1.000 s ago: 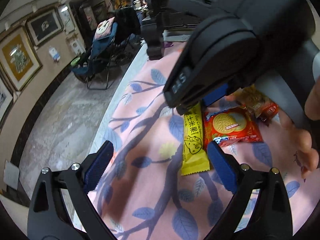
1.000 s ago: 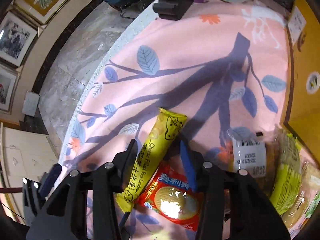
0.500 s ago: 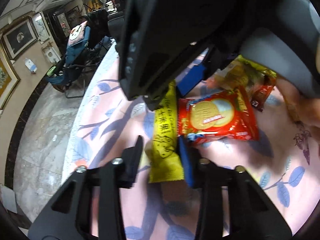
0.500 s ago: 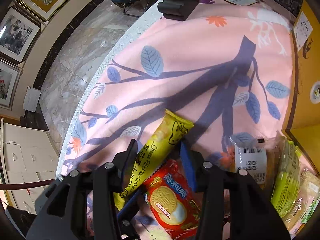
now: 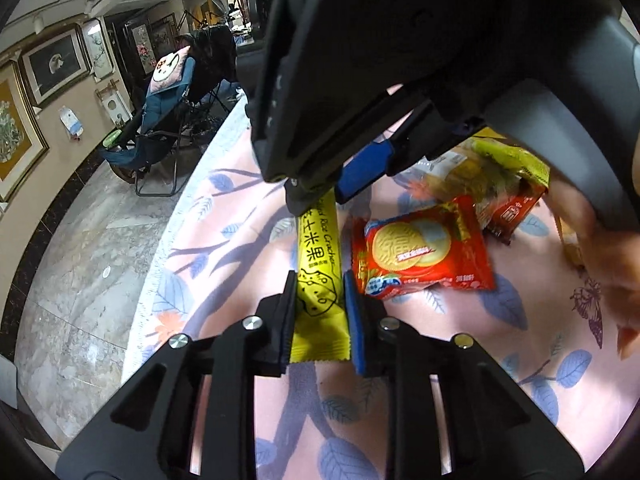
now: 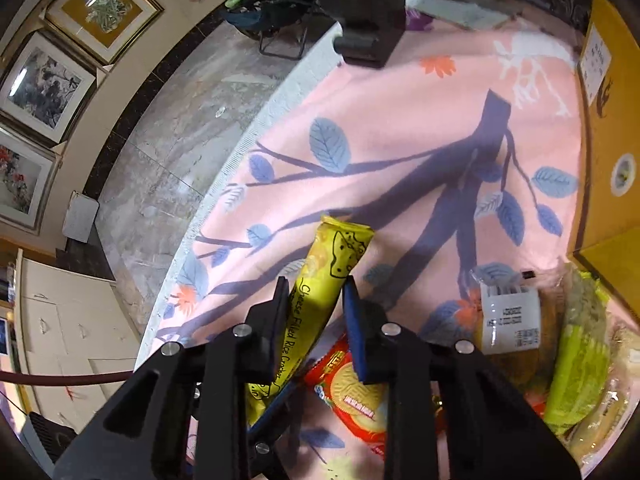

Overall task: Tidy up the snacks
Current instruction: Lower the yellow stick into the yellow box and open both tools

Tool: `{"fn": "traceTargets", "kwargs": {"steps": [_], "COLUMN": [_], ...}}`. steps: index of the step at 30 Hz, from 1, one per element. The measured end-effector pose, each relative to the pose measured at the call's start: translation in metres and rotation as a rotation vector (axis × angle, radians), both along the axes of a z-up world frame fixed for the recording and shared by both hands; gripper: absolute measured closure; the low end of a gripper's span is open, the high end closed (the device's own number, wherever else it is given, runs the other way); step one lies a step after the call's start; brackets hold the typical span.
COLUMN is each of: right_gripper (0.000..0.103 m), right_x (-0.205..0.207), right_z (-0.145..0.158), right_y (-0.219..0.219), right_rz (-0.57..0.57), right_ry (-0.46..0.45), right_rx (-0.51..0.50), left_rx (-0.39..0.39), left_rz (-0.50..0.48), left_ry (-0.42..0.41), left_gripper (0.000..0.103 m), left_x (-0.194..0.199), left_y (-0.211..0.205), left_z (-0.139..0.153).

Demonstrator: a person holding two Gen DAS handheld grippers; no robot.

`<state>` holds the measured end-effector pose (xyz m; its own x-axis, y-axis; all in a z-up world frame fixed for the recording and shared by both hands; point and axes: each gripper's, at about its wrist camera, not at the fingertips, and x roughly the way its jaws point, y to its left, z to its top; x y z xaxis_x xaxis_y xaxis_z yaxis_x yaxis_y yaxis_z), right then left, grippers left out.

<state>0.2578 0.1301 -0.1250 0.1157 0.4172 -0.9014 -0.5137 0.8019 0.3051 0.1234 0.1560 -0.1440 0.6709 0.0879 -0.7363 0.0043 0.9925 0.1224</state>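
Observation:
A long yellow rice cracker bar (image 5: 318,248) lies on the pink leaf-print cloth (image 5: 460,340). My left gripper (image 5: 320,280) is shut on the bar close to its near end. My right gripper (image 6: 315,284) comes from the opposite side, its jaws closing on the bar (image 6: 336,256), and both pads touch its sides. In the left wrist view the right gripper (image 5: 320,196) covers the bar's far part. A red biscuit pack (image 5: 420,256) lies just right of the bar, also visible under my right gripper as the red pack (image 6: 352,392).
A heap of wrapped snacks (image 6: 572,360) sits at the right beside a yellow box (image 6: 604,140). A person's hand (image 5: 608,260) is at the right edge. The table's edge (image 6: 240,152) runs along the left above a marble floor. A black device (image 6: 364,12) stands at the far end.
My left gripper went from wide open to shut on the yellow bar. My right jaws narrowed onto the bar, which swung into line with the fingers.

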Motion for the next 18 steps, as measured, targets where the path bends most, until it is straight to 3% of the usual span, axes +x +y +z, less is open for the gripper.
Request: {"fn": "traceTargets", "kwargs": {"steps": [10, 18], "right_gripper": [0.075, 0.075], "right_x": [-0.005, 0.014], "right_z": [0.043, 0.116], "right_y": [-0.041, -0.143], "right_rz": [-0.057, -0.21], "right_ry": [-0.069, -0.205], "right_rx": [0.069, 0.106], "left_rx": [0.028, 0.053], "left_rz": [-0.057, -0.202], "left_ry": [-0.062, -0.164], "left_gripper": [0.081, 0.081], "left_x": [-0.006, 0.019], "left_y": [-0.032, -0.114], "left_z": [0.036, 0.097]}}
